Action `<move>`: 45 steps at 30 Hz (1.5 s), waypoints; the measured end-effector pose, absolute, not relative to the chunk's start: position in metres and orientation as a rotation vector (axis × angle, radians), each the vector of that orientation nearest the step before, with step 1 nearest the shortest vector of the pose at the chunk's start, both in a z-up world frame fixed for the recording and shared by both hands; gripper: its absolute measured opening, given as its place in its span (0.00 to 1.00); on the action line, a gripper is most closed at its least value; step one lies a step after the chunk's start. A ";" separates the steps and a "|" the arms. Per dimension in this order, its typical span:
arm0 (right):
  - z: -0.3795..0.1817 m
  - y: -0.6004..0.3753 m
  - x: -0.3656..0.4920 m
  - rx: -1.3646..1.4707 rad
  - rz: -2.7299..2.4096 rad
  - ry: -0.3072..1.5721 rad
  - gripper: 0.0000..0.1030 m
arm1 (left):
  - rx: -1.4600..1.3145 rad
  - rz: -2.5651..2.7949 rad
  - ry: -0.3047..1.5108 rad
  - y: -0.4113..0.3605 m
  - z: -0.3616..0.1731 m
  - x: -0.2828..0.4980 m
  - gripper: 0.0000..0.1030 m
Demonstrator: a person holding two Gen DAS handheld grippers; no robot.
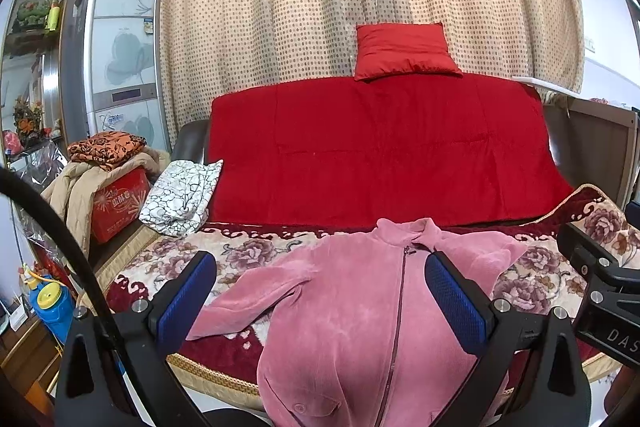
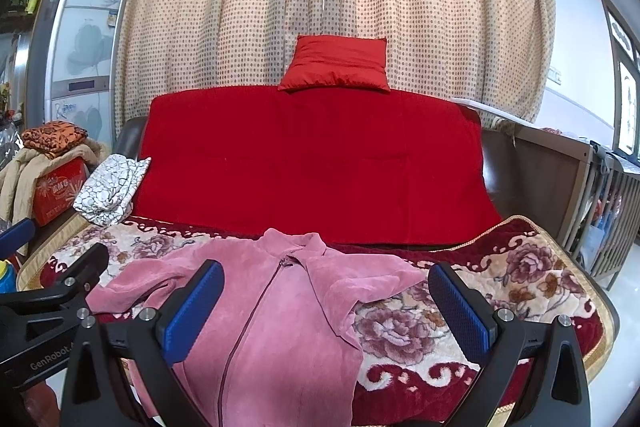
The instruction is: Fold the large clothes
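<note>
A pink fleece jacket [image 1: 352,315] lies front-up on the sofa seat, zipped closed, its collar toward the sofa back and its hem hanging over the seat's front edge. The seat is covered by a floral blanket [image 2: 460,311] in cream and dark red with a gold border. One sleeve [image 1: 248,295] stretches out toward the seat's left end; the other sleeve [image 2: 360,279] lies bent across toward the right end.

The left gripper [image 1: 320,299] hovers above the jacket with its jaws spread wide, holding nothing; its blue pads [image 1: 188,303] frame the left sleeve and chest. The right gripper [image 2: 326,307] is likewise wide open and empty, over the jacket's right half and the bare blanket beside it. The two sit close side by side near the seat's front edge.

A red throw [image 1: 380,151] drapes the sofa back, with a red cushion [image 1: 404,51] propped on its top edge against dotted beige curtains [image 2: 280,7]. A black-and-white patterned cloth [image 1: 184,199] is bundled at the seat's left end. Beyond it a red box [image 1: 120,207] carries a tan coat and a folded orange patterned fabric [image 1: 106,147], in front of a tall refrigerator [image 1: 120,59].
</note>
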State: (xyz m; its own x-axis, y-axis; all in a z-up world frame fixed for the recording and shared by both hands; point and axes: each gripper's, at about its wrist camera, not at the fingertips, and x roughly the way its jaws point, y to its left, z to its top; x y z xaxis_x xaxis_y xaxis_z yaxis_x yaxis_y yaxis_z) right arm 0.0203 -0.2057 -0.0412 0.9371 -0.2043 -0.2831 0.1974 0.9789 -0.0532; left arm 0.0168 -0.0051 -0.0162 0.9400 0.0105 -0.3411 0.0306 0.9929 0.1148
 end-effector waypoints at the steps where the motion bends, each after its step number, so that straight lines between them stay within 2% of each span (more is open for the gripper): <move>1: -0.042 -0.206 0.022 -0.025 -0.205 0.293 1.00 | 0.121 -0.009 0.354 -0.005 -0.018 0.019 1.00; 13: -0.054 -0.225 0.052 -0.026 -0.239 0.318 1.00 | 0.146 0.042 0.354 0.004 -0.033 0.064 1.00; 25: -0.071 -0.308 0.098 0.080 -0.307 0.378 1.00 | 0.026 -0.015 0.477 -0.003 -0.078 0.153 1.00; 34: -0.128 -0.394 0.165 0.263 -0.304 0.568 1.00 | -0.027 -0.004 0.562 -0.022 -0.139 0.242 1.00; 45: -0.189 -0.437 0.238 0.479 -0.252 0.651 1.00 | 0.017 -0.033 0.606 -0.042 -0.170 0.263 1.00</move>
State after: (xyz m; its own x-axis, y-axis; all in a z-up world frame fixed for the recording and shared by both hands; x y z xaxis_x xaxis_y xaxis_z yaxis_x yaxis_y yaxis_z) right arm 0.2376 -0.4370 -0.1887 0.7706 -0.0761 -0.6328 0.3700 0.8619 0.3469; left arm 0.2634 -0.0422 -0.1704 0.8216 -0.0259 -0.5694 0.0358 0.9993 0.0061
